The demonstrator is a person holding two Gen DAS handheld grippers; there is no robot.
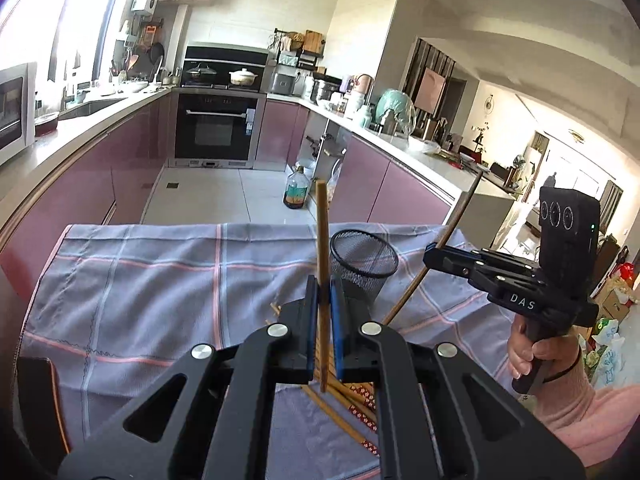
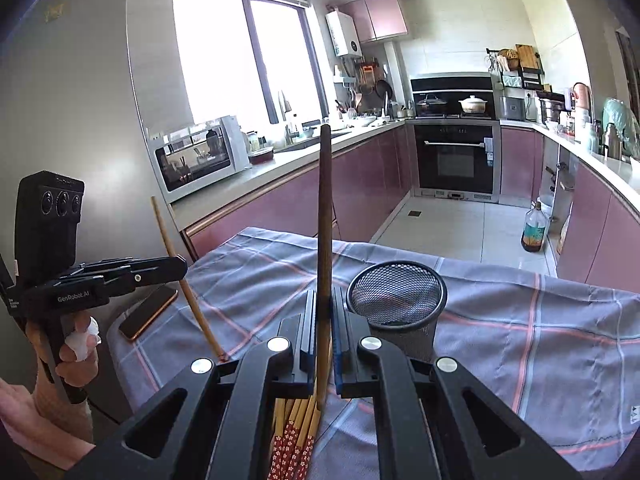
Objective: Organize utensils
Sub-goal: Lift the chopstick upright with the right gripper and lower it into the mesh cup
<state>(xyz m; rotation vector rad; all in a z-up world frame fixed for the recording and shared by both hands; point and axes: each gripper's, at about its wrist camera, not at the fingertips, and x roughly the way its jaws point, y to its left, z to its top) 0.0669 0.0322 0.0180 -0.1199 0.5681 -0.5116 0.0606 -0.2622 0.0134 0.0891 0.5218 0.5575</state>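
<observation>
My left gripper (image 1: 322, 285) is shut on a pale bamboo chopstick (image 1: 321, 236) that stands nearly upright above the table. My right gripper (image 2: 324, 297) is shut on a dark brown chopstick (image 2: 325, 200), also upright. Each gripper shows in the other's view: the right gripper (image 1: 431, 250) with its dark stick (image 1: 452, 228), and the left gripper (image 2: 182, 266) with its pale stick (image 2: 172, 248). A black mesh cup (image 1: 364, 258) (image 2: 396, 292) stands on the cloth just beyond and to the right of both grippers. Several loose chopsticks with red patterned ends (image 1: 352, 404) (image 2: 294, 432) lie below the jaws.
A grey-blue checked cloth (image 1: 160, 280) (image 2: 540, 328) covers the table. A phone (image 2: 148, 314) lies at the table's left edge. An oil bottle (image 1: 296, 192) (image 2: 534, 232) stands on the floor beyond. Pink kitchen cabinets (image 1: 132, 168) line both sides.
</observation>
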